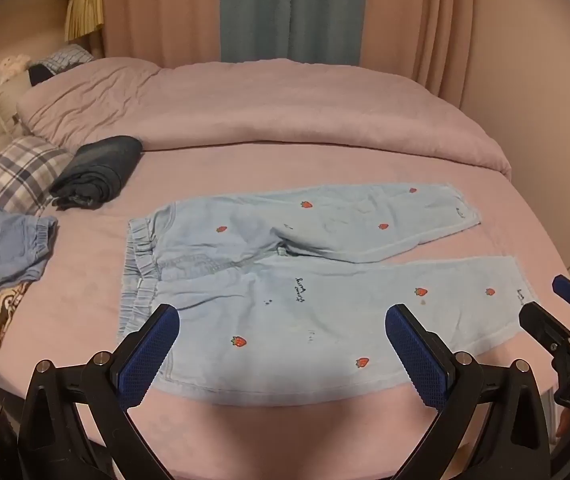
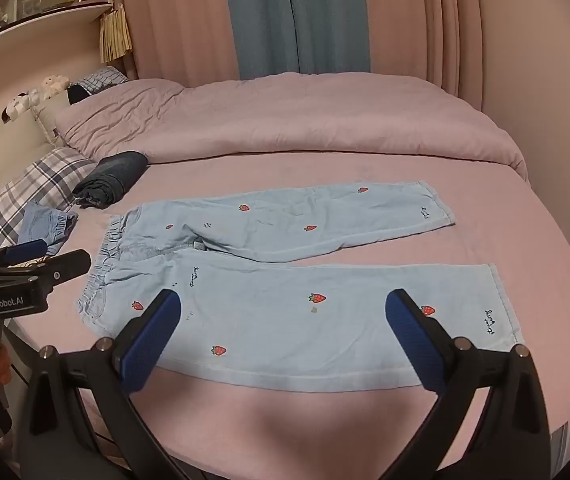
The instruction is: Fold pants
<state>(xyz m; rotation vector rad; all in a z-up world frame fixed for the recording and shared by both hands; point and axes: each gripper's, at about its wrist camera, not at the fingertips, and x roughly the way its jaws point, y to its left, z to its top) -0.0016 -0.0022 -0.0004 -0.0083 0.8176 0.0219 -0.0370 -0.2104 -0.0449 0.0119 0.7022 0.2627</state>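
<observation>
Both tools are hovering at the near edge of the bed: the left tool [image 1: 281, 320] is standing with its blue pads [image 1: 151, 354] spread wide and nothing between them, and the right tool [image 2: 283, 306] is doing the same, its blue pads [image 2: 417, 344] wide apart and gripping nothing. Each is showing up at the edge of the other's view, the right tool [image 1: 565, 312] at the far right of the left wrist view and the left tool [image 2: 33, 256] at the far left of the right wrist view. Just beyond the pads, the light blue pants [image 1: 285, 280] with red strawberry prints are lying flat and unfolded on the pink bed sheet [image 1: 277, 432], their elastic waistband [image 1: 141, 272] pointing left and both legs stretching right; the nearer leg is running straight along the bed edge while the farther leg is angling away from it, so the hems are lying apart. Left of the waistband, a small folded blue garment [image 1: 15, 250] is resting partly on a plaid pillow [image 1: 9, 180]. Farther back, a dark folded garment [image 1: 99, 172] is sitting near the pillow, just in front of a rumpled pink duvet [image 1: 265, 112]. Behind the bed, pink and grey-blue curtains [image 1: 285, 8] are hanging.
</observation>
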